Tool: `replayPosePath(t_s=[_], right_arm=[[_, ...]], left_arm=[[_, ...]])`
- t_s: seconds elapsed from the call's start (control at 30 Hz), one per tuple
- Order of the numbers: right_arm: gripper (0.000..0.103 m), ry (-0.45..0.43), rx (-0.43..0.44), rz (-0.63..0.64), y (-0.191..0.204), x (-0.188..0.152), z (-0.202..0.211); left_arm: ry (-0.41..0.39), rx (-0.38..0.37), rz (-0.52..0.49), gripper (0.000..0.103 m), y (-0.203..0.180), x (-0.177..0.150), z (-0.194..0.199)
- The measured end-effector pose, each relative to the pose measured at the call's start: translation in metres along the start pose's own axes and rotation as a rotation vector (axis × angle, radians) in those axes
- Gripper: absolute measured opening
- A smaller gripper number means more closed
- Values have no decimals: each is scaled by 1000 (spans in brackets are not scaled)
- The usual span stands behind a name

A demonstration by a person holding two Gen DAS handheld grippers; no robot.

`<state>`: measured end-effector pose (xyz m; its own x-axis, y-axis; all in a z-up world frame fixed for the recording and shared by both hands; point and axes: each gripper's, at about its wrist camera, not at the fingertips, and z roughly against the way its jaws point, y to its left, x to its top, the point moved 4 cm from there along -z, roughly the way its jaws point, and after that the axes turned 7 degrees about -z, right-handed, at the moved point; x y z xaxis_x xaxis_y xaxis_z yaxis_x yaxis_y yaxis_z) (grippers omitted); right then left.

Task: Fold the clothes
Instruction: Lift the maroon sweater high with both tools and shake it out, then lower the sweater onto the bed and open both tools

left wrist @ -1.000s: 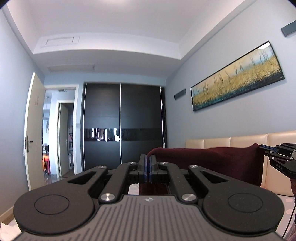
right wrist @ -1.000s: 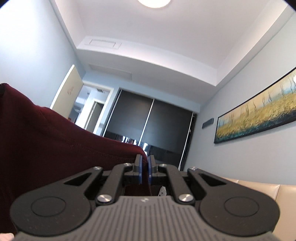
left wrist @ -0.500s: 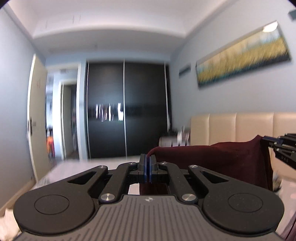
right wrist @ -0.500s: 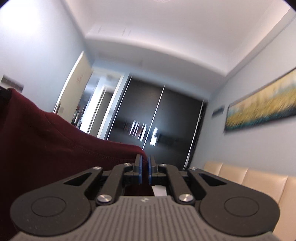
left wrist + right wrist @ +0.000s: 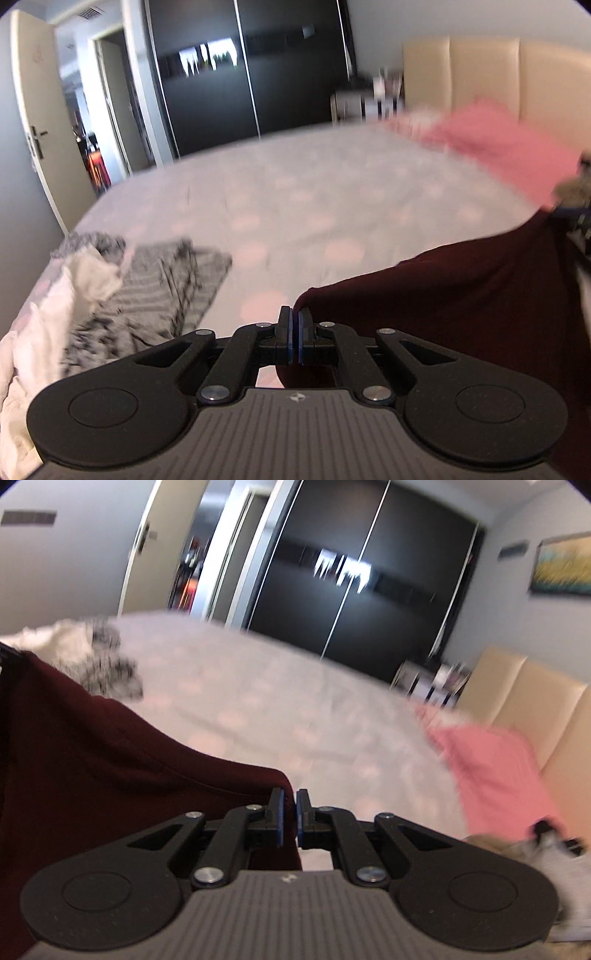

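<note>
Left hand-held gripper (image 5: pixel 295 334) clamped on a corner of the maroon garment (image 5: pixel 461 295); right hand-held gripper (image 5: pixel 288 818) apparently pinching the other corner (blurred); garment stretched between them above the bed (image 5: pixel 314 192).

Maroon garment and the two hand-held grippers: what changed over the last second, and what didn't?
Both views tipped from ceiling and wall down to the bed, so both hand-held grippers swung downward, carrying the maroon garment toward the bedspread. Nothing was taken hold of or released. The left hand-held gripper and right hand-held gripper stay clamped on the garment's top edge, stretched between them.
</note>
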<state>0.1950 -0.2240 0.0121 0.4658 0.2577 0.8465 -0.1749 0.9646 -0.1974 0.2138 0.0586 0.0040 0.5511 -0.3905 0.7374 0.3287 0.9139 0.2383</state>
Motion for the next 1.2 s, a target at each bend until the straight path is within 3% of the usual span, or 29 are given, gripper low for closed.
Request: replayPosePath(t_s=[0.13, 0.27, 0.47, 0.53, 0.6, 0.67, 0.7, 0.73, 0.77, 1.0, 1.2], right_arm=[[8, 120, 21, 13, 8, -24, -67], [8, 206, 12, 8, 8, -47, -114], [8, 300, 33, -6, 11, -74, -160], [13, 311, 37, -17, 12, -78, -167], [14, 317, 40, -35, 8, -76, -167], [26, 322, 44, -53, 4, -72, -166], [41, 326, 49, -76, 0, -69, -164], [48, 331, 56, -107, -6, -65, -160], [48, 333, 64, -136, -11, -61, -155], [48, 318, 41, -236, -40, -42, -99], [48, 329, 51, -309, -50, -56, -35]], left_arm=[[92, -23, 6, 1, 1, -23, -61], [119, -48, 39, 1, 7, -32, -95], [185, -54, 31, 1, 0, -48, -141], [189, -51, 21, 2, 0, -53, -145], [187, -46, 14, 6, 1, -53, -144], [178, -48, 41, 26, 7, -51, -137], [171, -52, 63, 32, 11, -49, -132], [163, -55, 86, 41, 15, -48, -127], [156, -58, 108, 46, 19, -46, -121], [160, -64, 159, 46, 22, -41, -68], [190, -97, 173, 46, 5, -60, -13]])
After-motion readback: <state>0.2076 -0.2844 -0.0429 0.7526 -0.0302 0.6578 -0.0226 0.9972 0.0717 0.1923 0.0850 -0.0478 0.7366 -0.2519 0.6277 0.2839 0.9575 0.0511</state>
